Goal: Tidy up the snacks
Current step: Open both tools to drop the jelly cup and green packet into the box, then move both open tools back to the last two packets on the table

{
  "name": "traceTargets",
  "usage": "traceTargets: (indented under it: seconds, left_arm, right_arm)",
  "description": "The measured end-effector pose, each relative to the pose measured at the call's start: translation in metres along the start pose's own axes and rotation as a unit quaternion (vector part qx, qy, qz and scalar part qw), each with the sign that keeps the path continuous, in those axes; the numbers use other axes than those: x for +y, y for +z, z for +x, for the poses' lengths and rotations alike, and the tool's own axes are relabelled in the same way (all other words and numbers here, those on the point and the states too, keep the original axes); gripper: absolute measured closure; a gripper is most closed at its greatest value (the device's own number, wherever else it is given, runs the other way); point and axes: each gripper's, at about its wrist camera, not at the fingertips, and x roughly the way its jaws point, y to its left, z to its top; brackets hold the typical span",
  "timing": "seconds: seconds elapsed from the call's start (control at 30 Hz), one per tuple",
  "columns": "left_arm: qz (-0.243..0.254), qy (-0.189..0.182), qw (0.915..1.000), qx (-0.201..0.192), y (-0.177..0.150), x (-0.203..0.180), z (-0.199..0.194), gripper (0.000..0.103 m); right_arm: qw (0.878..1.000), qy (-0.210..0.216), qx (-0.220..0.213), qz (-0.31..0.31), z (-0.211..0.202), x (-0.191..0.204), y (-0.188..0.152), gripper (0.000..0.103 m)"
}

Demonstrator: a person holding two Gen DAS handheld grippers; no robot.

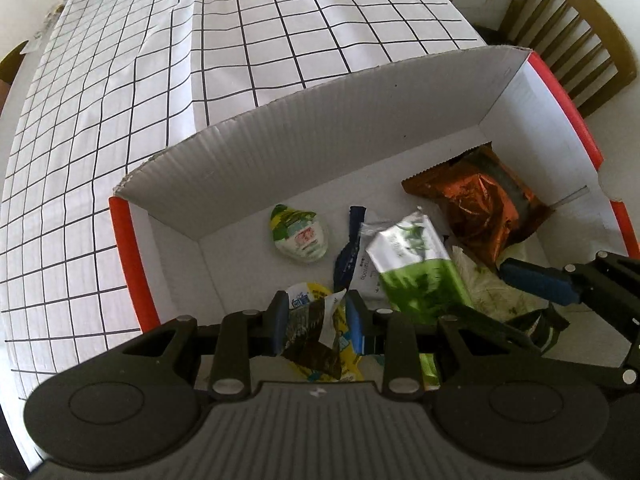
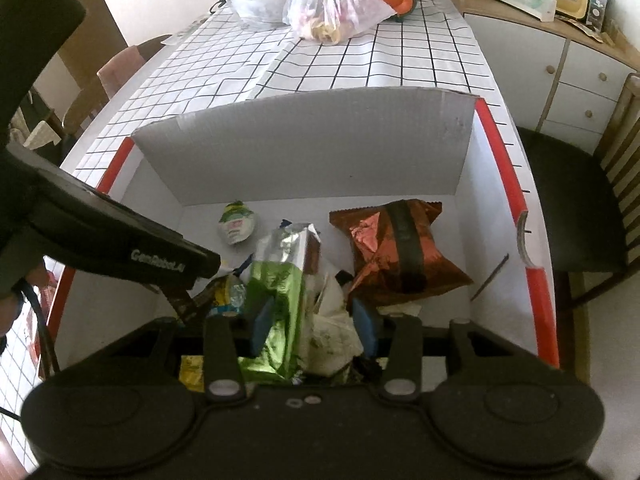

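Pointing steeply into box [image 1: 320, 128]: left tongs [image 1: 318, 320] clamp dark-yellow packet [image 1: 316, 340]; right tongs [image 2: 316, 320] parted around green packet [image 2: 276, 300].

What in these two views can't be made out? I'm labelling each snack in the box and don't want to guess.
- Yellow packet, left wrist view: the left gripper covers its lower half.
- Green packet, right wrist view: its lower end is hidden behind the right gripper.
- White wrapper, right wrist view: crumpled, print unreadable.
- Small white cup: label too small to read.
- Box: near wall hidden by both grippers.
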Motion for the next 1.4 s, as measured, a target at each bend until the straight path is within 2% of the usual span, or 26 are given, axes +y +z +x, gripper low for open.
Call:
traceTargets:
  seconds: [0.27, 0.33, 0.4, 0.47, 0.53, 0.6, 0.77, 0.93, 1.0, 1.17, 1.23, 1.3, 1.4]
  left_arm:
    - [-0.004, -0.013, 0.9997, -0.019, -0.008, 0.001, -0.013, 0.071]
    - [-0.006, -0.015, 0.9995, -0.027, -0.012, 0.002, -0.018, 0.067]
    - [-0.006, -0.016, 0.9991, -0.038, -0.016, 0.001, -0.025, 0.057]
    - [-0.004, -0.018, 0.9985, -0.051, -0.020, 0.002, -0.032, 0.054]
    - [-0.007, -0.021, 0.9980, -0.059, -0.023, 0.003, -0.039, 0.053]
    - [-0.009, -0.023, 0.9973, -0.069, -0.027, 0.003, -0.046, 0.053]
    - [-0.015, -0.028, 0.9951, -0.093, -0.040, 0.010, -0.064, 0.049]
    - [-0.018, -0.029, 0.9923, -0.119, -0.055, 0.018, -0.083, 0.047]
    - [-0.020, -0.030, 0.9909, -0.130, -0.060, 0.021, -0.089, 0.047]
    - [-0.021, -0.029, 0.9863, -0.161, -0.076, 0.027, -0.109, 0.046]
    - [-0.021, -0.030, 0.9839, -0.175, -0.083, 0.029, -0.118, 0.043]
    - [-0.023, -0.031, 0.9816, -0.187, -0.089, 0.031, -0.125, 0.038]
    - [-0.025, -0.038, 0.9785, -0.201, -0.099, 0.035, -0.133, 0.035]
  right_arm:
    - [1.000, 0.002, -0.021, 0.002, -0.016, 0.001, 0.000, 0.051]
    - [1.000, 0.002, -0.027, 0.001, -0.022, 0.001, 0.000, 0.049]
    - [0.999, 0.003, -0.033, 0.002, -0.027, 0.002, 0.000, 0.048]
    - [0.999, 0.005, -0.039, 0.001, -0.032, 0.004, -0.001, 0.048]
    - [0.999, 0.005, -0.045, 0.001, -0.038, 0.005, -0.002, 0.047]
    - [0.999, 0.007, -0.054, 0.002, -0.043, 0.006, -0.003, 0.040]
    - [0.997, 0.013, -0.073, -0.004, -0.059, 0.014, -0.005, 0.037]
    - [0.996, 0.015, -0.088, -0.013, -0.073, 0.020, -0.008, 0.031]
    - [0.995, 0.015, -0.097, -0.014, -0.079, 0.022, -0.009, 0.023]
    - [0.993, 0.026, -0.112, -0.018, -0.093, 0.028, -0.014, 0.020]
    - [0.992, 0.029, -0.118, -0.018, -0.098, 0.030, -0.016, 0.019]
    - [0.992, 0.031, -0.125, -0.016, -0.103, 0.033, -0.018, 0.013]
    - [0.991, 0.028, -0.132, -0.017, -0.109, 0.038, -0.020, 0.010]
